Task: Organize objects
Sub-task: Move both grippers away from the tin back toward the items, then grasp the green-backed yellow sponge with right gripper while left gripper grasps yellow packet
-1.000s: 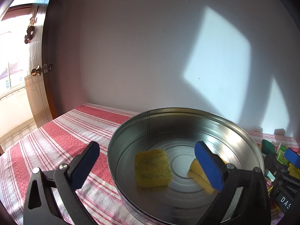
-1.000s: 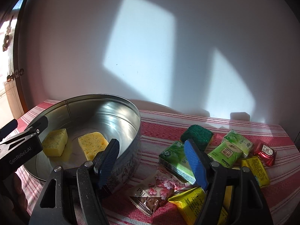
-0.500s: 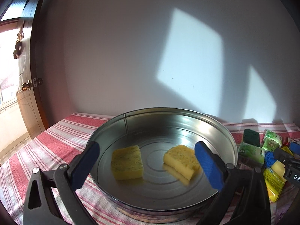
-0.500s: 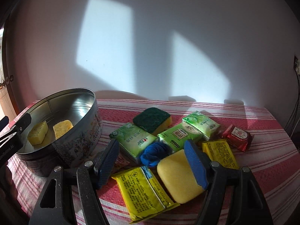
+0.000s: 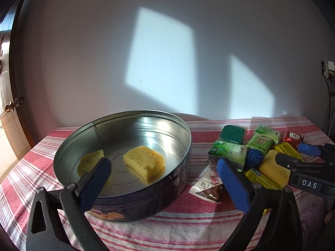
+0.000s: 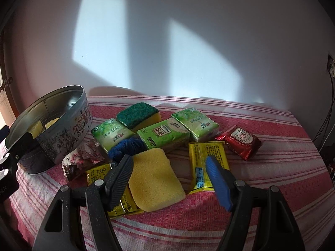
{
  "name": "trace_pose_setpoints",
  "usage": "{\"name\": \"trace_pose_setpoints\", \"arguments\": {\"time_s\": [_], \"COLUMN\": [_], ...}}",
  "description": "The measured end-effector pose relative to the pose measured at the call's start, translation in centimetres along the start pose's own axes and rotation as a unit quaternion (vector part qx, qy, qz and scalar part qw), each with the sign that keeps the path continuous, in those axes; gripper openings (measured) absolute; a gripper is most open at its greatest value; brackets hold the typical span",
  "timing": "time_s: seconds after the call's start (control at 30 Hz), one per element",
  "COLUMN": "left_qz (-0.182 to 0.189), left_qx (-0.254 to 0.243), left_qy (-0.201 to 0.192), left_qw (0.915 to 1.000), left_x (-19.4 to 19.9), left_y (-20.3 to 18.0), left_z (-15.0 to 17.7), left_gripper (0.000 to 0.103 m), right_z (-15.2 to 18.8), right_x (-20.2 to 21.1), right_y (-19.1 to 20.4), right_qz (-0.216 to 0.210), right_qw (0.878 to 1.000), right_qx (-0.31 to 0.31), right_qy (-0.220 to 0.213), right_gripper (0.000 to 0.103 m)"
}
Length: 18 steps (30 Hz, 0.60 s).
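On striped tabletop, just ahead of right gripper, fingers spread, empty: yellow sponge, overlapping yellow packet. Soft, light, squashy; best pinched across long sides. Left gripper spread, empty, near tin holding two sponges.

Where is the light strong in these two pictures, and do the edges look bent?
Left wrist view: sun patches on the wall, glare inside the tin, corners dark. Right wrist view: similar wall patches, far tablecloth edge curved by the fisheye.
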<state>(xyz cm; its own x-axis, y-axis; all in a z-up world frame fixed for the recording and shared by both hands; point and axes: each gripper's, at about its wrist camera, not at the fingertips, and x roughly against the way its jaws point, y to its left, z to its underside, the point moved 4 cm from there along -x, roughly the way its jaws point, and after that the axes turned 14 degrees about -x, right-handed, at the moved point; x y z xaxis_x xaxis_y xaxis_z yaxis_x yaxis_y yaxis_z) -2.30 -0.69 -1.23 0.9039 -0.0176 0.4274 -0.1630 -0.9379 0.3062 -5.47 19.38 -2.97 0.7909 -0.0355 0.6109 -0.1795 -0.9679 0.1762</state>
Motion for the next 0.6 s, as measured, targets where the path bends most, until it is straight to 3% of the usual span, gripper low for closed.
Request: {"name": "trace_pose_setpoints", "arguments": {"time_s": [0.2, 0.47, 0.6], "left_qz": [0.033, 0.031, 0.033], "left_qx": [-0.004, 0.021, 0.032], "left_qy": [0.042, 0.091, 0.106], "left_qw": [0.9986, 0.9952, 0.9933], "left_x": [-0.5, -1.4, -1.6], "left_y": [-3.4, -4.4, -4.4], "left_z": [-0.4, 0.5, 0.9], "left_gripper": [0.103, 0.103, 0.103], "right_z": [0.2, 1.1, 1.2], "right_x": [-0.8, -2.1, -2.5], "right_y": [-0.1, 1.9, 1.8], "right_qz": [-0.016, -0.028, -0.051], "right_qw": [0.999, 0.993, 0.991], "right_qx": [0.028, 0.094, 0.095], "right_qy": [0.024, 0.059, 0.079], "right_gripper": [0.074, 0.074, 0.073]}}
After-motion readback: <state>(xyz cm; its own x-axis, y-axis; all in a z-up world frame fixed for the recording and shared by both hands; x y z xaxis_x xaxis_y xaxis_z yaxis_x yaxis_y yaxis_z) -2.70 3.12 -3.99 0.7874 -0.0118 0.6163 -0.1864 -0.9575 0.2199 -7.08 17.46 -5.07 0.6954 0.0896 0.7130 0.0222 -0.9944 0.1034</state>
